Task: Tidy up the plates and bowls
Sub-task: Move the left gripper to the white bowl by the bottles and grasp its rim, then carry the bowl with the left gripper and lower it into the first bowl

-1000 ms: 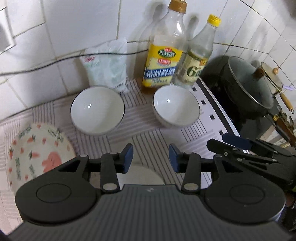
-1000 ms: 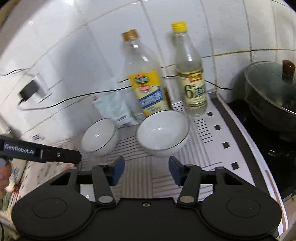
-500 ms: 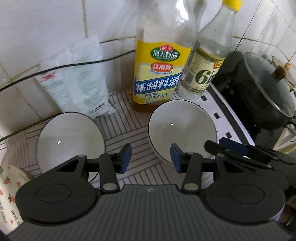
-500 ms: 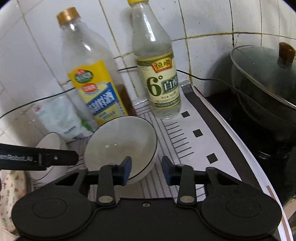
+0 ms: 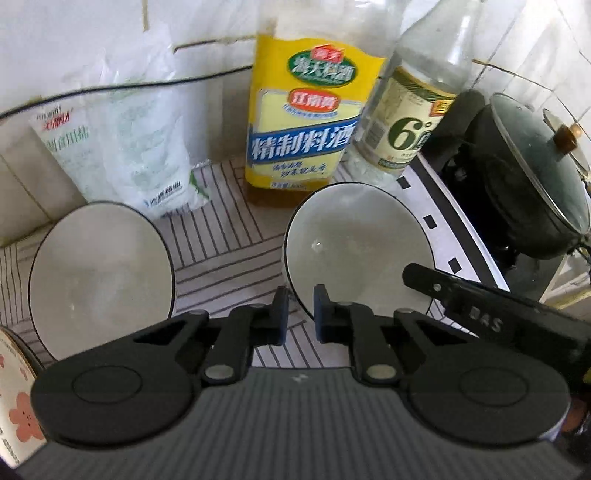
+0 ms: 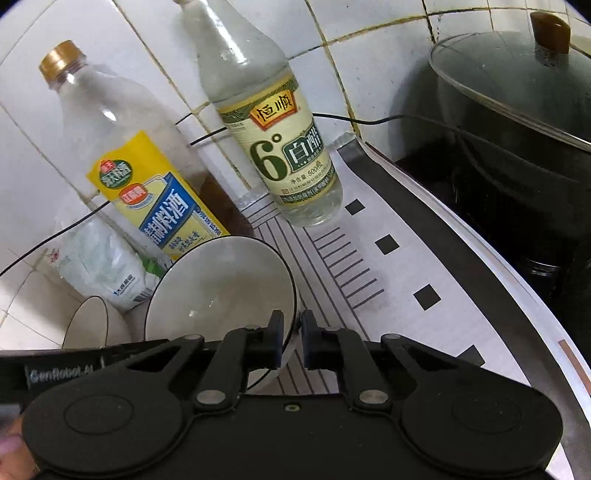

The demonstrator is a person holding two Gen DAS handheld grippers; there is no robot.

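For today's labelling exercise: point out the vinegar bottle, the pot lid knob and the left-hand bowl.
vinegar bottle (image 6: 284, 158): right wrist view, on its label.
pot lid knob (image 6: 550, 31): right wrist view, on the brown knob.
left-hand bowl (image 5: 99, 273): left wrist view, on its inside.

The yellow-labelled bottle (image 5: 306, 122) at twelve o'clock reads "精制料酒" in white on a blue band, under a green oval and a red badge too blurred to read. The clear bottle (image 6: 280, 147) at its three o'clock carries a big green "6°", "白醋", a red "恒顺" plaque and a small "500mL". The plastic bag (image 5: 122, 147) at ten o'clock shows "食用盐". One gripper body (image 6: 55, 373) reads "GenRobot.AI"; the other arm (image 5: 487, 321) shows "DAS".
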